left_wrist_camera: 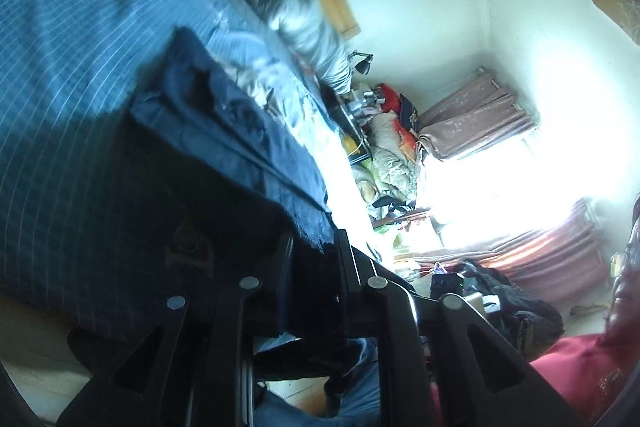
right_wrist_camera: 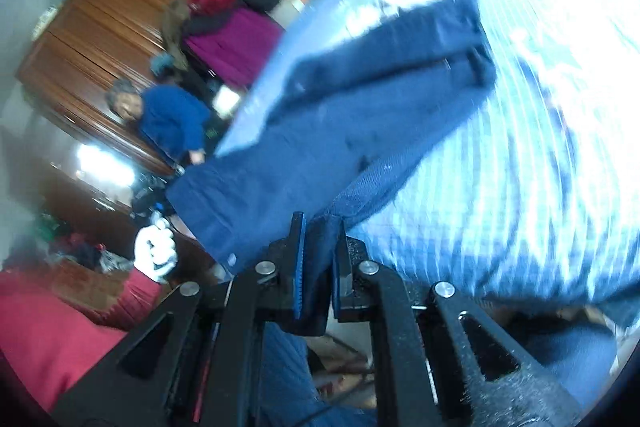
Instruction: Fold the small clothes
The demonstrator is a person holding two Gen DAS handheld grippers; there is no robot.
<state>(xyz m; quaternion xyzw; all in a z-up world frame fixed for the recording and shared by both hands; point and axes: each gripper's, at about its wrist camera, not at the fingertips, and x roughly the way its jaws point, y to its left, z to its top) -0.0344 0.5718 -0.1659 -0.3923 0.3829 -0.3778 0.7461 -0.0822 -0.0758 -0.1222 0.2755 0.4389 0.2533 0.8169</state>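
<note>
Bed, largest item: blue cover with pale stripes and stitched stars, serving as the work surface; every place below is given relative to it.

Wardrobe, brown wood, standing beyond the bed's far side in the right wrist view; bags and bundles on top.

Window, blown out with daylight past the bed's end in the left wrist view, pink curtains drawn aside.

Clutter heap of clothes and bags between the bed and the window; not sorted, contents too small to list.

Grey pillow or bolster, lying along the bed's far edge, clear of the folding area.

Dark blue garment, the task's thing: partly resting on the bed, its near end lifted off the bed's near edge. Appears doubled over with a seam showing; exact kind of garment cannot be told. Judged held taut between both tools so that the fold stays straight.

Left gripper, at the bed's near edge, fingers narrow and clamped on a corner of the garment.

Right gripper, also at the bed's near edge, fingers narrow with the cloth pinched between the blue pads.

White-gloved hand, red sleeve, off the bed's near side, likely grasping the other tool.
</note>
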